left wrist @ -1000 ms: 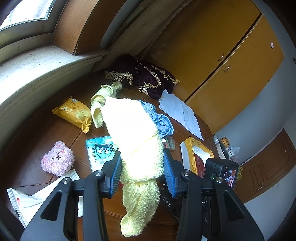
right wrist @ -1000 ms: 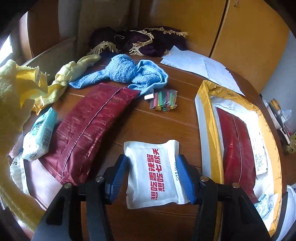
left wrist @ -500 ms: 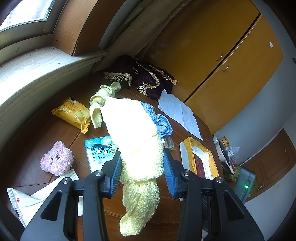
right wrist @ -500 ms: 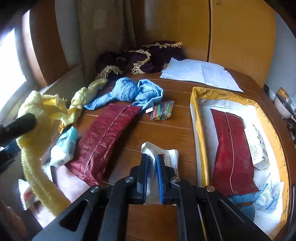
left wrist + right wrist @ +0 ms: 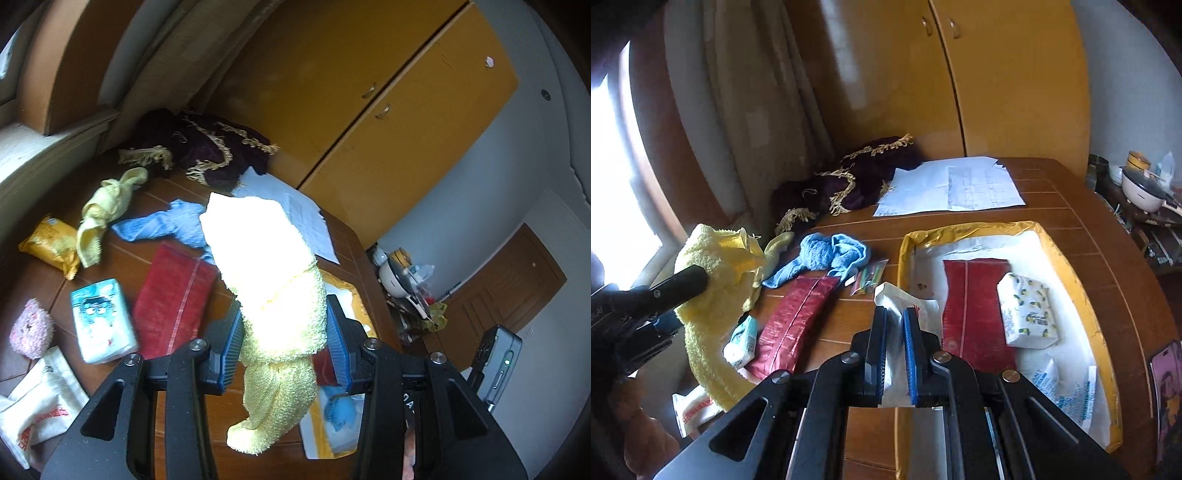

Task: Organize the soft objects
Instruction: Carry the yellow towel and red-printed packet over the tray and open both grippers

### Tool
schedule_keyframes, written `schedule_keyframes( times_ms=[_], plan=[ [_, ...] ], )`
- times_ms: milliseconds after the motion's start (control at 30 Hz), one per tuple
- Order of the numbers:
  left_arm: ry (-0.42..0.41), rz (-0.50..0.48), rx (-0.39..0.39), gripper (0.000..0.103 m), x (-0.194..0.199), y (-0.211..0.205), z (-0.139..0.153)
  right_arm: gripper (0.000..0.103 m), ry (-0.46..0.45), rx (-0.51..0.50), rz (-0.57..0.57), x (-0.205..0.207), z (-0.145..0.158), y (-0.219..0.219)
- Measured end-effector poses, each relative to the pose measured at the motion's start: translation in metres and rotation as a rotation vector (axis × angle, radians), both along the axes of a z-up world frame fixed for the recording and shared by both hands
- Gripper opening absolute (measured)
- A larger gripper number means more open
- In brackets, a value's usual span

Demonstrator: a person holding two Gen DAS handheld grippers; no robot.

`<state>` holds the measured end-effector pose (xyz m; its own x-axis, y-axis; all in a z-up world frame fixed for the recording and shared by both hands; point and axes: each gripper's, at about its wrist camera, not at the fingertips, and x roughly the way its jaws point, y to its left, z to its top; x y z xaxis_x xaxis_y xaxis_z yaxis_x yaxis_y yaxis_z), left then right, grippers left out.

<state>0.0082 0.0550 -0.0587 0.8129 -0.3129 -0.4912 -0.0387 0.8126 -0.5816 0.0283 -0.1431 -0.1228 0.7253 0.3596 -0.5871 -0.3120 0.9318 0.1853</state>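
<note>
1. Left claw (image 5: 283, 334): clenched on a yellow towel (image 5: 273, 295), pads squeezing its middle. Held in the air above the worktop (image 5: 1071, 221); grip at mid-length prob. so both ends clear the clutter.
2. Towel axis: long axis runs roughly along the claw's forward line. Upper end stands up and away from the camera, lower end droops toward the worktop, tip pointing down-left in left view.
3. Right claw (image 5: 894, 350): clamped on a white packet (image 5: 905, 306) (red print on it), pads nearly together w/ the packet bunched between. Packet sticks up and forward out of the claw, its free end crumpled.
4. Packet location: lifted, at the left edge of the yellow-rimmed tray (image 5: 1071, 266). Judged en route to the tray, since that's where sorted stuff lies.
5. Tray contents: red pouch (image 5: 971, 310) lying lengthwise, tissue pack (image 5: 1027, 314) partly on it, more white packs toward the near end.
6. Still loose on worktop: blue cloth (image 5: 827, 254), second red pouch (image 5: 798, 325), small yellow cloth (image 5: 107, 214), blue tissue pack (image 5: 101, 319), pink plush (image 5: 31, 328), orange packet (image 5: 50, 245).
7. Not task items (likely): papers (image 5: 953, 188), dark fringed cloth (image 5: 849, 181) at the far side.
</note>
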Motion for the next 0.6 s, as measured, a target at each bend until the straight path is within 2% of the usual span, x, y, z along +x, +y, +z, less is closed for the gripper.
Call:
schedule_keyframes(
  times_ms=[133, 267, 433, 600],
  plan=[
    [-0.019, -0.128, -0.013, 0.04, 0.025, -0.04, 0.023, 0.009, -0.035, 0.009, -0.075, 0.005, 0.01, -0.029],
    [-0.027, -0.205, 0.011, 0.04, 0.056, -0.075, 0.027, 0.009, -0.076, -0.037, -0.151, 0.017, 0.016, -0.047],
    [0.043, -0.271, 0.037, 0.04, 0.1, -0.109, 0.001, 0.009, -0.049, -0.109, -0.246, 0.049, 0.001, -0.061],
    [0.148, -0.265, 0.078, 0.04, 0.128, -0.119, -0.039, 0.009, 0.025, -0.15, -0.295, 0.073, -0.023, -0.066]
  ],
)
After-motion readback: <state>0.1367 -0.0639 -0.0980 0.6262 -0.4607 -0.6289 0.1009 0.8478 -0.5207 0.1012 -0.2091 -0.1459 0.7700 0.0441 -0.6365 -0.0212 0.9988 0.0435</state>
